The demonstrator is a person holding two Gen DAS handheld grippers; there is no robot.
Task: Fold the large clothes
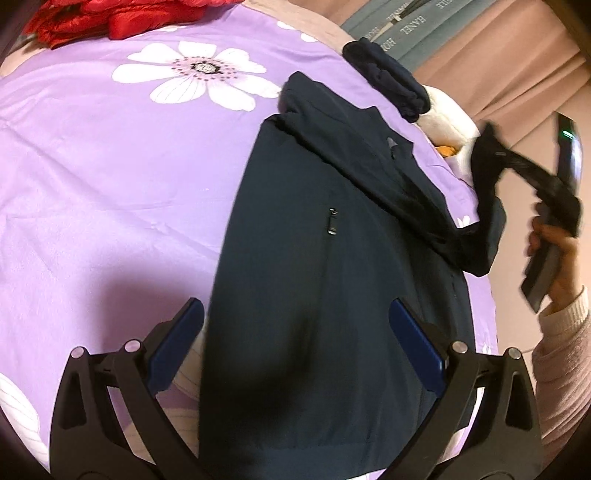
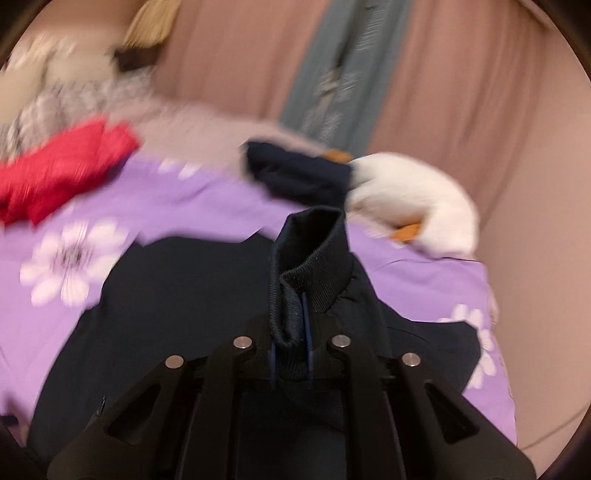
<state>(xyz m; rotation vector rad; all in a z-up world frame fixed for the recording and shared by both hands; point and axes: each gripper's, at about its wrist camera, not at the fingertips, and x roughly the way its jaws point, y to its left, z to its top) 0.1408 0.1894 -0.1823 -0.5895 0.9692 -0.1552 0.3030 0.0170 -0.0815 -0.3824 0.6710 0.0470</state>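
Purple bedsheet with white flower print (image 1: 110, 177) covers bed. White plush toy (image 2: 417, 199) at far edge. Pinkish curtain (image 2: 461, 74) behind, grey lettered banner (image 1: 402, 22) hanging.

Count on the bed: one navy jacket (image 1: 314, 258) spread flat; one folded dark navy garment (image 1: 388, 85); one red garment (image 1: 92, 18); one white plush item (image 1: 447, 122). One purple floral sheet (image 1: 110, 166) underneath. Two grippers: left gripper (image 1: 295, 332), right gripper (image 2: 290, 332). One person's hand (image 1: 554, 251) visible.
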